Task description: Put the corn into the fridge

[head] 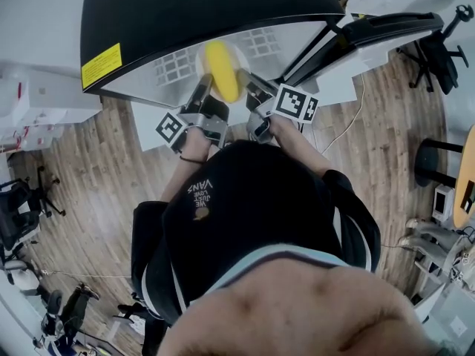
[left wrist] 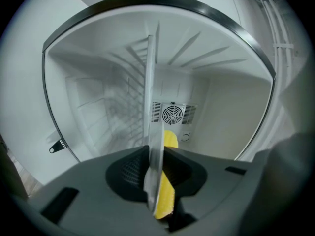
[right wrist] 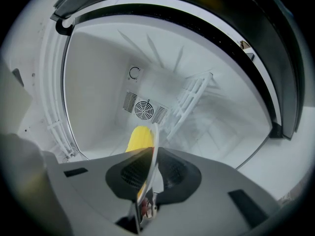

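Observation:
A yellow corn cob lies on a round white plate held at the mouth of the open fridge. My left gripper is shut on the plate's left rim and my right gripper on its right rim. In the left gripper view the plate runs edge-on between the jaws of the gripper, with the corn just beside it. The right gripper view shows the same: plate edge clamped in the gripper, corn beyond. Both views look into the white fridge interior.
The fridge's back wall has a round fan vent, and a white wire shelf sits inside. Its door stands open at the right. Office chairs stand on the wooden floor; a cable trails there.

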### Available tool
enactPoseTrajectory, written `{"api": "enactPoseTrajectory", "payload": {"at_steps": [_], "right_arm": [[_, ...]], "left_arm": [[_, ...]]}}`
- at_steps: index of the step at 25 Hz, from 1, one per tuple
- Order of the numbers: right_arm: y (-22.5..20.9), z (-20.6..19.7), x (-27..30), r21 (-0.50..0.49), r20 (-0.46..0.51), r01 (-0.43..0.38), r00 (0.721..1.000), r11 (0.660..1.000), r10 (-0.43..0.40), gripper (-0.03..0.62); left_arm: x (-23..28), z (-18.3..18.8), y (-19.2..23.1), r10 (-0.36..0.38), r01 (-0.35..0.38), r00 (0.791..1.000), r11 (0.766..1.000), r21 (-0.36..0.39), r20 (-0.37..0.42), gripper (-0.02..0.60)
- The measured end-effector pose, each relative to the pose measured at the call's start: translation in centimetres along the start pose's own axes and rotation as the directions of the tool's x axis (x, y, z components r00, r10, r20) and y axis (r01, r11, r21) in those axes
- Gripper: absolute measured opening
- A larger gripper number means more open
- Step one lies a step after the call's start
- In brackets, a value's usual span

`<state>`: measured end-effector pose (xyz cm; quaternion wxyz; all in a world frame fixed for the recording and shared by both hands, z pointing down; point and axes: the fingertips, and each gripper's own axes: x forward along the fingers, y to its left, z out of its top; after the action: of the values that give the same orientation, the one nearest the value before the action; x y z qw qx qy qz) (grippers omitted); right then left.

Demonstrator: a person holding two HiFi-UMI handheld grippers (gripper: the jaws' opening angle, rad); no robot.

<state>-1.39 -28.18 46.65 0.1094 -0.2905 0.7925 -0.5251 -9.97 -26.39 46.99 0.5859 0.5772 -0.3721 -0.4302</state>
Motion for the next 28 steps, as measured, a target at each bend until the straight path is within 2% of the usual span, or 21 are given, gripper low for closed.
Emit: {"api": "enactPoseTrajectory", "payload": {"at_steps": [20,28], "right_arm": [[-0.2,0.6,1.2,0.025,-0.019,-0.036,0.999,0.999,0.037,0.035],[-0.2,1.3,1.6,0.077,0.011,-0.058,0.998,0.995,0.058,0.054]], "left_arm": [[0.5,1.0,0.6,0.05,-0.043,0.996,0.996,-0.082,0.08,0.069],[1.1,1.1,0.5,0.06,-0.05,0.994,0.993,-0.109,0.094,0.069]]}}
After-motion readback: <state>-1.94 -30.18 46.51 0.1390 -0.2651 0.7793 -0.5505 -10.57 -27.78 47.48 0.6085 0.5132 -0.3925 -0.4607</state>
